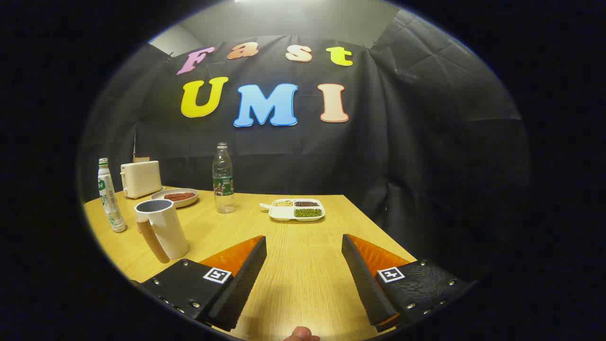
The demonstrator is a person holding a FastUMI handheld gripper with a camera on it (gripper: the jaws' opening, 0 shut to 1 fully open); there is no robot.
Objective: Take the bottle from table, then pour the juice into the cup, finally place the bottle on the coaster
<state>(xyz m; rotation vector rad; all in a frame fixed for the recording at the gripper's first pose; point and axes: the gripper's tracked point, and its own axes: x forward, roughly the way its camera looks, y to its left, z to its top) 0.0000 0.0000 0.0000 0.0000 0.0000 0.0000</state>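
A clear plastic bottle (223, 177) with a green label stands upright on the wooden table (303, 274), well beyond my left finger. A white bottle (111, 196) with green print stands farther left, near the table's left edge. Just right of it, close to my left finger, is a white cup (163, 229) with a wooden handle, its grey inside seemingly empty. My gripper (304, 239) is open, fingers wide apart over bare tabletop with nothing between them.
A cream toaster (140, 178) sits at the back left with a plate (175, 196) of red food beside it. A white divided tray (297, 210) of beans lies straight ahead beyond the fingers. The table's right edge runs close past my right finger. A person's fingertip (300, 334) shows behind the gripper.
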